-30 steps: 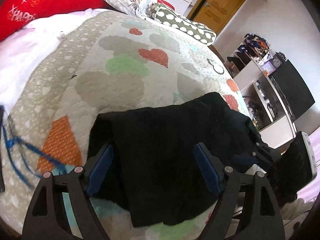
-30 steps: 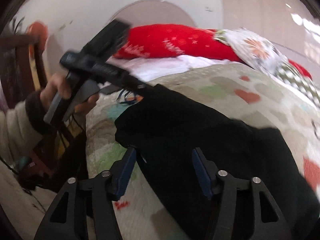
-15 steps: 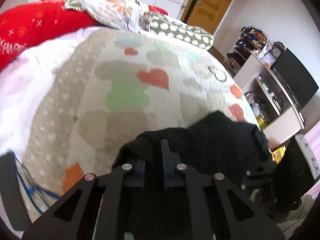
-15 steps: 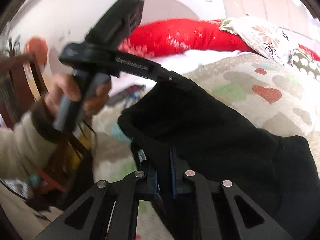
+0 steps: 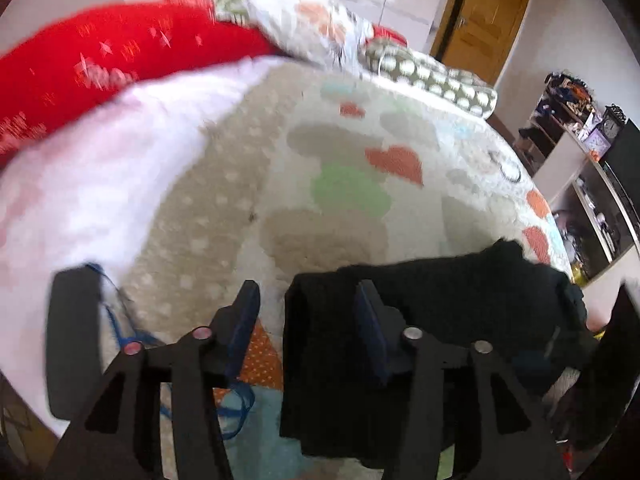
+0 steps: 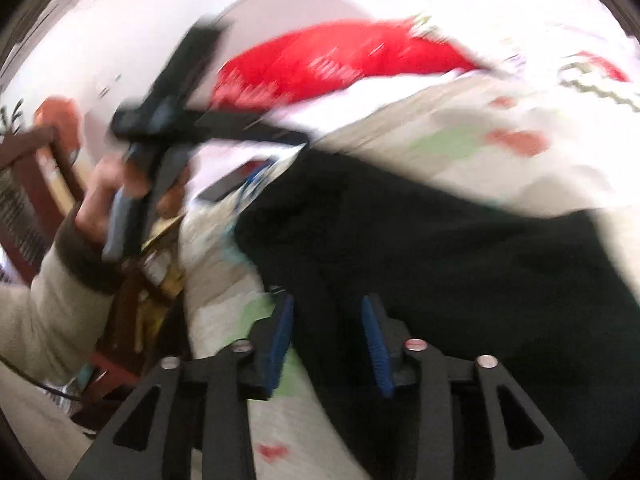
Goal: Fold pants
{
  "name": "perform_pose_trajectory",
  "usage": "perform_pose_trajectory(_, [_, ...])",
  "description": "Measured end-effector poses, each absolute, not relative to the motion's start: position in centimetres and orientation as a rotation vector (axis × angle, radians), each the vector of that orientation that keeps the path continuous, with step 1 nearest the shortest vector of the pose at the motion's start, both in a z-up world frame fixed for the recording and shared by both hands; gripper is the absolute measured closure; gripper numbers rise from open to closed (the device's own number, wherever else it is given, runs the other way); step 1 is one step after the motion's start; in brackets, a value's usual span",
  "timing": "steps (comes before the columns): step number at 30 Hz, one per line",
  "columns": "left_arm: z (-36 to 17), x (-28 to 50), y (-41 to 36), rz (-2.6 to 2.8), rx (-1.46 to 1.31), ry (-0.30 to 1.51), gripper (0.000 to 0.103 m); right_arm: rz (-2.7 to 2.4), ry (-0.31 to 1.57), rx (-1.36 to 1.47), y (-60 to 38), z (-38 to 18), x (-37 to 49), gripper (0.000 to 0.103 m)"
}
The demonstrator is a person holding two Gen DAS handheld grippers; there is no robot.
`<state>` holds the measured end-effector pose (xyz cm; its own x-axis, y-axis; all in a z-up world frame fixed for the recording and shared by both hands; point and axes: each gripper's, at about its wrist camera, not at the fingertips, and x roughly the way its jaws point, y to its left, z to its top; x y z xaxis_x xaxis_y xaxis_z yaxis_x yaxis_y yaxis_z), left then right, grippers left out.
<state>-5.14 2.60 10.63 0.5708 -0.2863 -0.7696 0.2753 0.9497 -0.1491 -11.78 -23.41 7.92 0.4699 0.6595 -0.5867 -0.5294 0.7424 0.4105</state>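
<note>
Looking along the left tongs [image 5: 306, 312], the two blue pads stand apart and are opening; the edge of the black pants [image 5: 420, 320] lies in the gap between them, but the pads do not press on it. The pants lie folded on the heart-patterned quilt [image 5: 340, 184] of the bed, spreading from the gap out to the right of the tongs. Left of the tongs lie a dark flat object [image 5: 72, 340] and a blue cord [image 5: 236, 404]. Far ahead are a red pillow [image 5: 112, 64] and a floral pillow [image 5: 308, 28].

From the right wrist, blurred, the right tongs [image 6: 327, 334] are also opening, pads apart, with pants cloth [image 6: 440, 248] between them but not clamped. Up to the left, a hand [image 6: 108, 196] in a cream sleeve [image 6: 52, 300] holds the other tool beside the pants' far edge.
</note>
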Motion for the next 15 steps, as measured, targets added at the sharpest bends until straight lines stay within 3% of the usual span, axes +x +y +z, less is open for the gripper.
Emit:
perform_pose_trajectory(3, [12.4, -7.0, 2.0, -0.372, -0.045, 0.84, 0.042, 0.518, 0.749, 0.228, -29.3, 8.7, -10.2, 0.058])
perform_pose_trajectory(11, [10.1, -9.5, -1.9, -0.457, -0.016, 0.887, 0.041, 0.361, 0.788, 0.189, -33.3, 7.1, -3.2, 0.054])
perform_pose_trajectory(12, [9.1, -9.4, -2.1, -0.449, -0.014, 0.914, 0.041, 0.377, 0.804, 0.204, -33.1, 6.7, -2.6, 0.058])
perform_pose_trajectory(15, [6.8, -8.9, -2.1, -0.416, -0.036, 0.975, 0.041, 0.409, 0.893, 0.191, -31.9, 5.0, -0.5, 0.098])
